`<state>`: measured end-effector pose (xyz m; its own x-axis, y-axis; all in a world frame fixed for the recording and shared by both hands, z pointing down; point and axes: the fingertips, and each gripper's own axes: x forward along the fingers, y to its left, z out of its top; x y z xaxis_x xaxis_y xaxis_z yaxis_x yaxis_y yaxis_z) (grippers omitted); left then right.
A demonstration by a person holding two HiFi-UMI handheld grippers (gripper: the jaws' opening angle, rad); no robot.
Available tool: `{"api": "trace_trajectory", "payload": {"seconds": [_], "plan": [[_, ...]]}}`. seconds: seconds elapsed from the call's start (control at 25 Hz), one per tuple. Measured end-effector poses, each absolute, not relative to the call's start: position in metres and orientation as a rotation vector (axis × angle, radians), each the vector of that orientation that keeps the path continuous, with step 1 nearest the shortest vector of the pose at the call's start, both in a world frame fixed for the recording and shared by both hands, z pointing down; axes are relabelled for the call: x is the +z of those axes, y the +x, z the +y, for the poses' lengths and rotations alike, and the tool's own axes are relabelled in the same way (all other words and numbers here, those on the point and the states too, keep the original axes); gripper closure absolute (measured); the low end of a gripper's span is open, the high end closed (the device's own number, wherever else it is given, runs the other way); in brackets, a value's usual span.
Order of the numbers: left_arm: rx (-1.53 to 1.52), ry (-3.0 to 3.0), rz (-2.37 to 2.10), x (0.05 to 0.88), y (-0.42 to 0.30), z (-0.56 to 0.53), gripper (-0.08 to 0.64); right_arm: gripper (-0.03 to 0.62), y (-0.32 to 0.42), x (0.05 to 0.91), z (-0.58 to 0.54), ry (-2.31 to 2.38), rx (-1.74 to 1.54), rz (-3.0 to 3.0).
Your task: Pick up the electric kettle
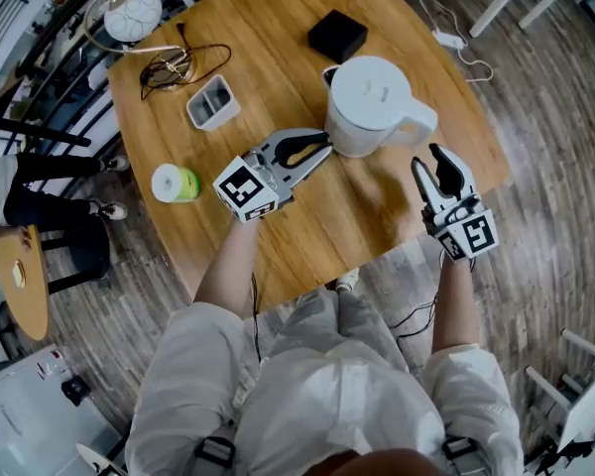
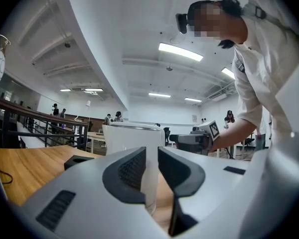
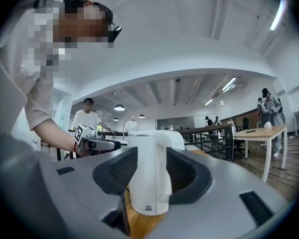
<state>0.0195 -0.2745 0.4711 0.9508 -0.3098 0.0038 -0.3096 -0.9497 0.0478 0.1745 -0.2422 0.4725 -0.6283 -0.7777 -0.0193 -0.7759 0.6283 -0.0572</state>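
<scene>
A white plastic electric kettle (image 1: 369, 102) stands upright on a round wooden table (image 1: 278, 28), towards its right side, with the flat lid on top and its long axis vertical. Its chunky handle sticks out to the right and slightly towards the person, and it points at the right gripper (image 1: 425, 157).

That gripper lies level over the table's near right edge and aims up the head view at the handle. Its tongs are spread. In the right gripper view the handle side of the kettle fills the gap between them, but the pads do not press on it. From above, the tips stop just short of the handle. The bare right forearm (image 1: 454, 305) runs almost straight back to a white short sleeve.

The left gripper (image 1: 325, 149) also lies level. It comes in from the near left, and its tips are just beside the kettle's lower body. Its tongs are only narrowly apart and nothing is between them. In the left gripper view the kettle's white wall shows through the slit. The bare left forearm (image 1: 228, 261) slants inwards across the table's near edge.

Beyond the kettle sits a small black square box (image 1: 337, 36). To the left are a grey two-compartment tray (image 1: 213, 102) and a green and white roll of tape (image 1: 175, 183).
</scene>
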Motion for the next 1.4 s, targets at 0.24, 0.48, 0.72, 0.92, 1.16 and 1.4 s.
{"api": "trace_trajectory", "payload": {"seconds": [0.24, 0.48, 0.72, 0.92, 1.16, 1.4], "plan": [[0.004, 3.064, -0.467, 0.477, 0.02, -0.29, 0.326, 0.327, 0.176, 0.483, -0.254, -1.349, -0.091, 2.835], [-0.017, 3.036, -0.448, 0.476, 0.023, -0.295, 0.258, 0.298, 0.179, 0.486, -0.26, -1.362, -0.125, 2.814], [-0.024, 3.025, -0.395, 0.481, 0.027, -0.299, 0.182, 0.282, 0.179, 0.495, -0.267, -1.344, -0.154, 2.826], [0.016, 3.033, -0.323, 0.49, 0.034, -0.304, 0.093, 0.281, 0.182, 0.505, -0.278, -1.342, -0.166, 2.852], [0.027, 3.017, -0.231, 0.497, 0.042, -0.316, 0.05, 0.281, 0.181, 0.508, -0.289, -1.288, -0.167, 2.881], [0.068, 3.025, -0.162, 0.503, 0.053, -0.338, 0.015, 0.282, 0.179, 0.511, -0.3, -1.216, -0.148, 2.941]]}}
